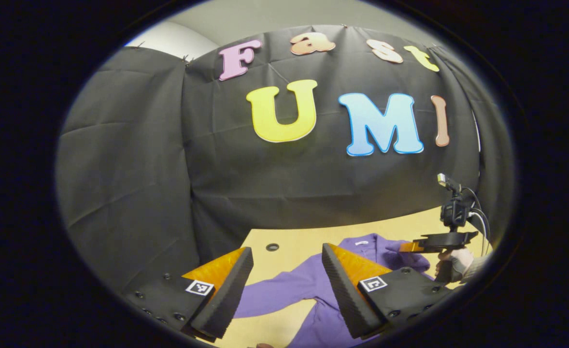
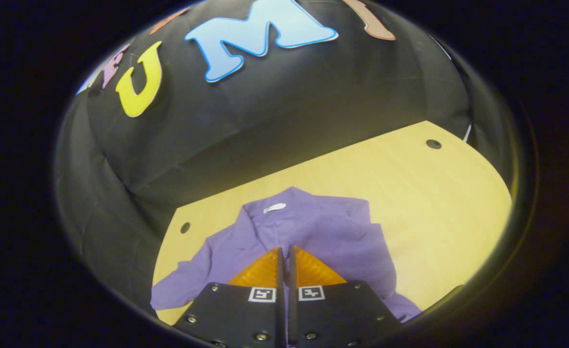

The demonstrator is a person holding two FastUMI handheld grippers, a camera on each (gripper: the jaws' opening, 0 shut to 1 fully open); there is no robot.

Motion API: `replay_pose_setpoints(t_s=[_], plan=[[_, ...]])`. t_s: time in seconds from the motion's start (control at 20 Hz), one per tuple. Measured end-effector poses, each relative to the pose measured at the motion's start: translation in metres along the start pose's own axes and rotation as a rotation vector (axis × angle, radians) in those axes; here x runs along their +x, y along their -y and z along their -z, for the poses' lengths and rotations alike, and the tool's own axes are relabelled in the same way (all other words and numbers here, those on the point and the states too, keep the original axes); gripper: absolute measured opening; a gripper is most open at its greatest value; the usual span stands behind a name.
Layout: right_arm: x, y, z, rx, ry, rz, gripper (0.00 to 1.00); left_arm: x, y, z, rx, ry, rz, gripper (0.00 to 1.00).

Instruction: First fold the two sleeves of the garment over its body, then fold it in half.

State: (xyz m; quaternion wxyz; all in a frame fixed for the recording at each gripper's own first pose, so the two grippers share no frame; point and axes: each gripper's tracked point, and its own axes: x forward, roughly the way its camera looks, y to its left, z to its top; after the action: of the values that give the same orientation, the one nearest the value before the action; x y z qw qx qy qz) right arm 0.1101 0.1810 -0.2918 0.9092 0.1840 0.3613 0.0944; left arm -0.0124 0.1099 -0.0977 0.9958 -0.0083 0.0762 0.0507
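A purple garment [image 1: 308,282] lies collar-far on the wooden table [image 1: 391,224]. My left gripper [image 1: 287,249] hangs open above its left sleeve [image 1: 270,292], which lies stretched out flat between the fingers' line of sight. In the right gripper view the garment [image 2: 313,222] shows its collar label, the left sleeve [image 2: 183,285] spread out, and the right side doubled over the body. My right gripper [image 2: 284,249] is shut over the chest, with a thin strip of purple cloth in the slit between its fingers. The left gripper view shows that gripper [image 1: 407,246] low over bunched cloth.
A hand [image 1: 453,263] holds the right gripper at the table's right. The table [image 2: 434,203] has round cable holes [image 2: 433,143] near its far corners and bare wood to the garment's right. Black cloth walls close the back and left.
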Motion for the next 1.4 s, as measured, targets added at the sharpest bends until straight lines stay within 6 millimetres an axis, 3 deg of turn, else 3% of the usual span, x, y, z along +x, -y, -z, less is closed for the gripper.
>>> replay_pose_setpoints(t_s=[0.05,0.25,0.35,0.4,0.5,0.65,0.8,1.0,1.15,1.2,1.25,1.3,1.35,1.4], plan=[[0.002,-0.012,0.002,-0.005,-0.005,-0.016,0.06,-0.001,-0.006,0.0,0.0,0.002,-0.004,0.91],[0.008,-0.055,0.02,-0.034,-0.035,-0.072,0.02,-0.005,-0.029,0.006,-0.006,-0.002,-0.031,0.96],[0.01,-0.075,0.033,-0.051,-0.061,-0.101,0.03,-0.008,-0.043,0.009,-0.011,-0.005,-0.05,0.96],[0.011,-0.085,0.041,-0.065,-0.075,-0.114,0.03,-0.011,-0.051,0.011,-0.012,-0.008,-0.061,0.92],[0.014,-0.102,0.057,-0.101,-0.104,-0.133,0.03,-0.015,-0.065,0.015,-0.013,-0.013,-0.086,0.96],[0.018,-0.123,0.079,-0.147,-0.146,-0.159,0.03,-0.021,-0.085,0.022,-0.023,-0.022,-0.122,0.94],[0.025,-0.135,0.097,-0.188,-0.179,-0.168,0.03,-0.027,-0.1,0.029,-0.028,-0.031,-0.154,0.94],[0.033,-0.135,0.119,-0.23,-0.231,-0.146,0.03,-0.027,-0.115,0.038,-0.044,-0.04,-0.18,0.96],[0.029,-0.138,0.126,-0.24,-0.255,-0.165,0.18,-0.022,-0.118,0.043,-0.056,-0.046,-0.184,0.96],[0.029,-0.137,0.127,-0.246,-0.253,-0.161,0.42,-0.02,-0.119,0.044,-0.057,-0.049,-0.185,0.91],[0.029,-0.137,0.124,-0.252,-0.249,-0.16,0.48,-0.017,-0.119,0.046,-0.06,-0.051,-0.185,0.91],[0.027,-0.138,0.124,-0.255,-0.245,-0.158,0.65,-0.015,-0.12,0.05,-0.067,-0.056,-0.183,0.91],[0.026,-0.138,0.122,-0.256,-0.242,-0.158,0.63,-0.011,-0.121,0.053,-0.077,-0.061,-0.181,0.91],[0.024,-0.138,0.122,-0.258,-0.239,-0.155,0.75,-0.008,-0.122,0.058,-0.084,-0.066,-0.179,0.91]])
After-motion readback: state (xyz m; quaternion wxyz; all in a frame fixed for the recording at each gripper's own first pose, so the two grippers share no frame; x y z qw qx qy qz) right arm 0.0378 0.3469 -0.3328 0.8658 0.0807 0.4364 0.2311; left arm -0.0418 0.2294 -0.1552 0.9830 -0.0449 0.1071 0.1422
